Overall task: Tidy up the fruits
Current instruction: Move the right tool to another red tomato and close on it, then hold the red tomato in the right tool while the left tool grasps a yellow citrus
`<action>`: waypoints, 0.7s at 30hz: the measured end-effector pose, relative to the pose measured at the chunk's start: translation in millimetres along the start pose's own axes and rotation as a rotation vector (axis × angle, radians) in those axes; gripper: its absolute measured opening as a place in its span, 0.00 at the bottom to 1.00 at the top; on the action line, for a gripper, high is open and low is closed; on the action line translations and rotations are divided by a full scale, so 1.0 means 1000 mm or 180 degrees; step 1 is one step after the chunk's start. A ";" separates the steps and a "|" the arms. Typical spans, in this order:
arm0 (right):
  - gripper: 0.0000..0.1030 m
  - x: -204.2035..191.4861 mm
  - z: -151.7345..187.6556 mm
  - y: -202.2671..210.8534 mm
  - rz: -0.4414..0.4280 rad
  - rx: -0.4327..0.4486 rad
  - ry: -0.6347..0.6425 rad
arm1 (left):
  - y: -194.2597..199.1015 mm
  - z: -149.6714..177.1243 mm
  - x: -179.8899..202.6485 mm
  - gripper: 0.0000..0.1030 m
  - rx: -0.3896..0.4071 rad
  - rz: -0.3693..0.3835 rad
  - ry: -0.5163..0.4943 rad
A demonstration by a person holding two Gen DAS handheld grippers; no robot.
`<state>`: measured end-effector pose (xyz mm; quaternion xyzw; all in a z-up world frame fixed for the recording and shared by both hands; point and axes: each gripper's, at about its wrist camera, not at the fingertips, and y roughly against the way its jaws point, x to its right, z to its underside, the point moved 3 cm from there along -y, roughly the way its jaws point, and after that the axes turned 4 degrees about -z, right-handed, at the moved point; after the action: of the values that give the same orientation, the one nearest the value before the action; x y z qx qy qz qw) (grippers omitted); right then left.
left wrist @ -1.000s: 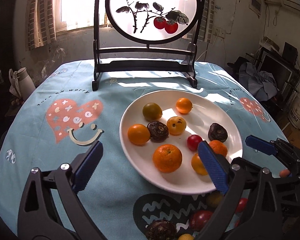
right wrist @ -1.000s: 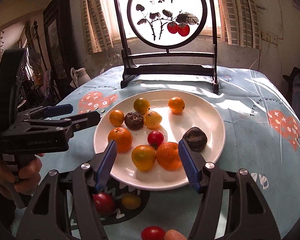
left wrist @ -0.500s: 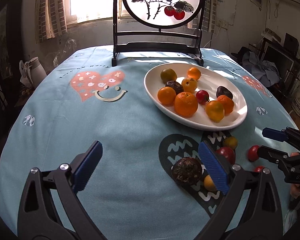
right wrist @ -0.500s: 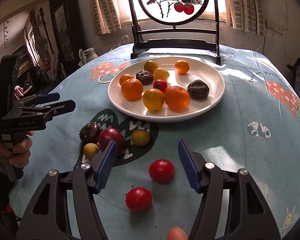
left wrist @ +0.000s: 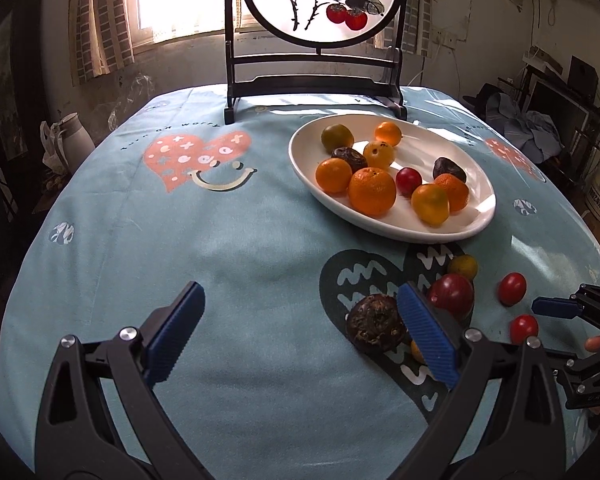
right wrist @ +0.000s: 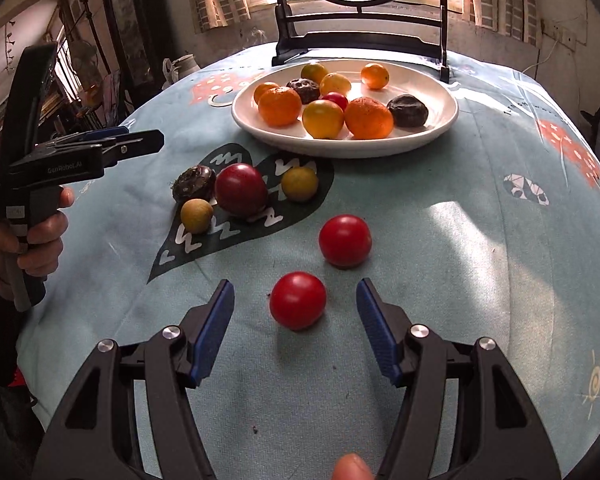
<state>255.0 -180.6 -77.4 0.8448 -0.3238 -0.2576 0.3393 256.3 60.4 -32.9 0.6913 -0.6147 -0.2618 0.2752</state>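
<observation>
**Teal cloth, fruit on and off the plate**

Teal tablecloth (right wrist: 480,208) fills both views, printed "Turn on worry". White oval plate (left wrist: 384,228), long axis running left-right, holds oranges upper centre. Left gripper (right wrist: 140,140), marked "GenRobot.AI", is spread, empty. Right gripper (right wrist: 296,320) is spread around a round red tomato (right wrist: 298,300), pads apart from it.

White plate (right wrist: 440,128) holds nine mixed fruits: oranges, yellow ones, dark wrinkled ones, one red. Six loose fruits on the table nearby, including two red tomatoes (right wrist: 298,300) nearest.
</observation>
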 end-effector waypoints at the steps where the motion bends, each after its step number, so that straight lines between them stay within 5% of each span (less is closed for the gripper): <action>1: 0.62 -0.001 0.000 0.000 -0.0002 -0.0002 0.0011 | -0.001 0.000 0.000 0.96 -0.0009 -0.0005 -0.0001; 10: 0.50 -0.008 0.000 -0.006 0.0002 -0.0103 0.0152 | 0.000 -0.002 -0.007 0.96 0.0001 -0.0033 0.0060; 17: 0.27 0.005 0.001 -0.012 0.0132 -0.0147 0.0079 | 0.002 0.000 -0.008 0.96 0.0034 -0.0077 0.0028; 21: 0.27 0.009 0.000 -0.009 0.0037 -0.0090 -0.0003 | 0.011 0.008 0.020 0.95 0.0033 0.0370 -0.0417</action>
<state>264.2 -181.7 -85.4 0.8379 -0.3252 -0.2606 0.3526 244.9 39.3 -31.6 0.6373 -0.6718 -0.2868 0.2455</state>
